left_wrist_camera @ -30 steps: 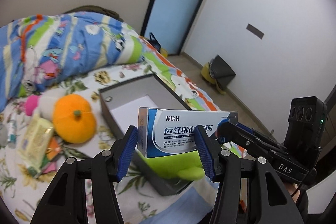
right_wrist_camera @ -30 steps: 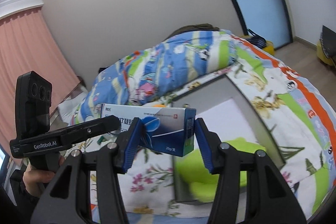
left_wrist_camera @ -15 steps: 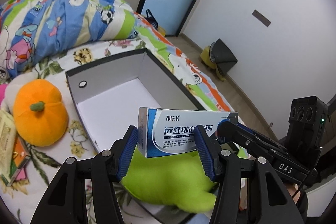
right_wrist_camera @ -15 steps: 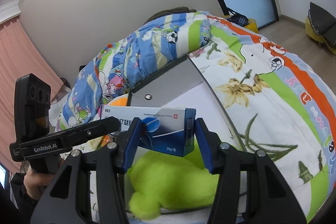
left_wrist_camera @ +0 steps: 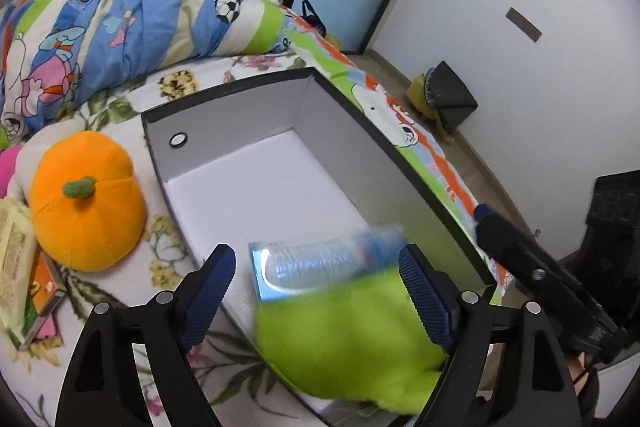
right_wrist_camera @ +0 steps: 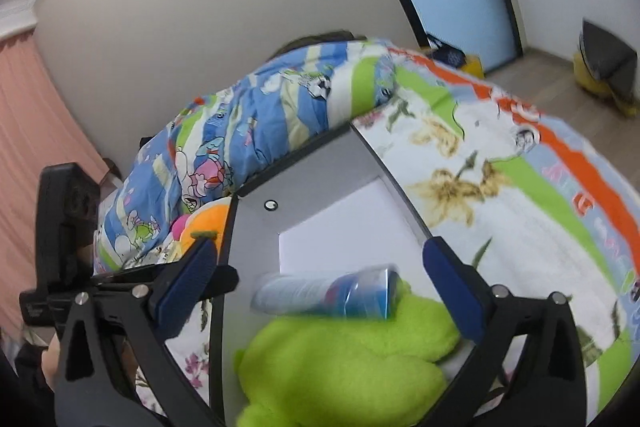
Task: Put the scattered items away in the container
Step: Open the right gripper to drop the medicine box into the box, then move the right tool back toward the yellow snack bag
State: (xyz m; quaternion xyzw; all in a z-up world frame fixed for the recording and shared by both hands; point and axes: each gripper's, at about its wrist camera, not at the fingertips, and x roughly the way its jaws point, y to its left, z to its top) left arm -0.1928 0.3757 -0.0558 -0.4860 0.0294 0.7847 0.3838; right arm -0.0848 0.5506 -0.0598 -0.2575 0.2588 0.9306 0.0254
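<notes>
Plenty of bare white floor in the grey box (left_wrist_camera: 224, 115), upper half wide open, dark rim hugging the floral bed (left_wrist_camera: 168, 239). Blurry blue medicine carton (left_wrist_camera: 320, 267) on the green plush (left_wrist_camera: 352, 339), lower centre, inside. Left gripper (left_wrist_camera: 316, 291) and right gripper (right_wrist_camera: 316, 287) both opening wide, gripping nothing, angled down

The right gripper (right_wrist_camera: 326, 283) is opening its jaws, the blurred blue box (right_wrist_camera: 328, 293) lying loose above the green plush (right_wrist_camera: 344, 367) at six o'clock
</notes>
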